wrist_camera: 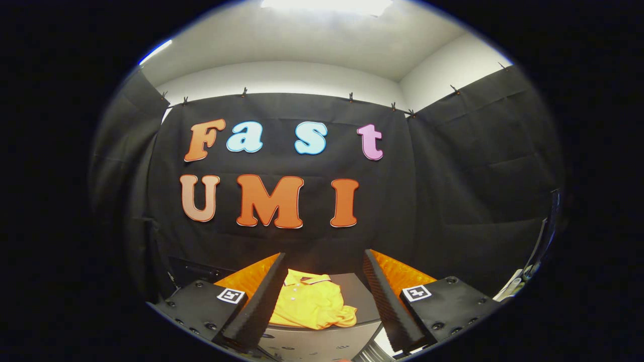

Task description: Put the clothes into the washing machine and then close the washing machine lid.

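Observation:
A yellow polo shirt (313, 304) lies crumpled on a dark flat surface (359, 296), collar toward the booth wall. It shows between and beyond my two fingers. My gripper (324, 261) is open, its fingers spread wide, nothing held between them. The gripper hovers above and short of the shirt. Below the shirt, a grey panel (312, 342) with small markings, perhaps the washing machine's front edge, is partly visible.
Black cloth walls close the booth behind and to both sides. On the right side stands a dark upright frame with a pale part (523, 279) near its base.

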Available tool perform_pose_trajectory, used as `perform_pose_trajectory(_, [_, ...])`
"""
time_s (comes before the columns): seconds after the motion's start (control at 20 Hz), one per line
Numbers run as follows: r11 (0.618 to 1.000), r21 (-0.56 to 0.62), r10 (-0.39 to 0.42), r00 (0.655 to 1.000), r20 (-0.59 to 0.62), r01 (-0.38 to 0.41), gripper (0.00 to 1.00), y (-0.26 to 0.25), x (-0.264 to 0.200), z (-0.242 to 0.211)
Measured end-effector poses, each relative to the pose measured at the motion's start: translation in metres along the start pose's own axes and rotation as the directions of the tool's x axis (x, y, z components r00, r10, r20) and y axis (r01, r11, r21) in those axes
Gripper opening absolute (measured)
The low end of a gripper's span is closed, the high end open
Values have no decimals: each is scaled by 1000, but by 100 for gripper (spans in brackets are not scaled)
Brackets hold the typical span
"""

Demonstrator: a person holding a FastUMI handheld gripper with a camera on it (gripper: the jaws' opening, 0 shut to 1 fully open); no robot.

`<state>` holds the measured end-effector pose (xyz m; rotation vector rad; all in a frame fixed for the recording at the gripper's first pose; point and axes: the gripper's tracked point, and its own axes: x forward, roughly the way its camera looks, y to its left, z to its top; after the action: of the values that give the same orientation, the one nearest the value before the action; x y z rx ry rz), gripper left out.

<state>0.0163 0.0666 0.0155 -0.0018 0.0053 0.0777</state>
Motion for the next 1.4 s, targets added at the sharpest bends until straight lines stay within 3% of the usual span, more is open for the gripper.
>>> perform_pose_trajectory(0.45, [996, 10, 84, 988, -128, -84, 98, 42, 104, -8])
perform_pose_trajectory(0.65, [995, 13, 94, 959, -266, -94, 98, 64, 163, -51])
perform_pose_trajectory(0.9, [995, 21, 92, 885, -456, -93, 98, 83, 218, -138])
perform_pose_trajectory(1.1, [996, 11, 82, 806, -586, -93, 99, 91, 232, -200])
perform_pose_trajectory(1.2, [996, 13, 79, 765, -639, -93, 99, 94, 237, -219])
perform_pose_trajectory(1.4, [998, 32, 61, 717, -694, -54, 99, 90, 248, -251])
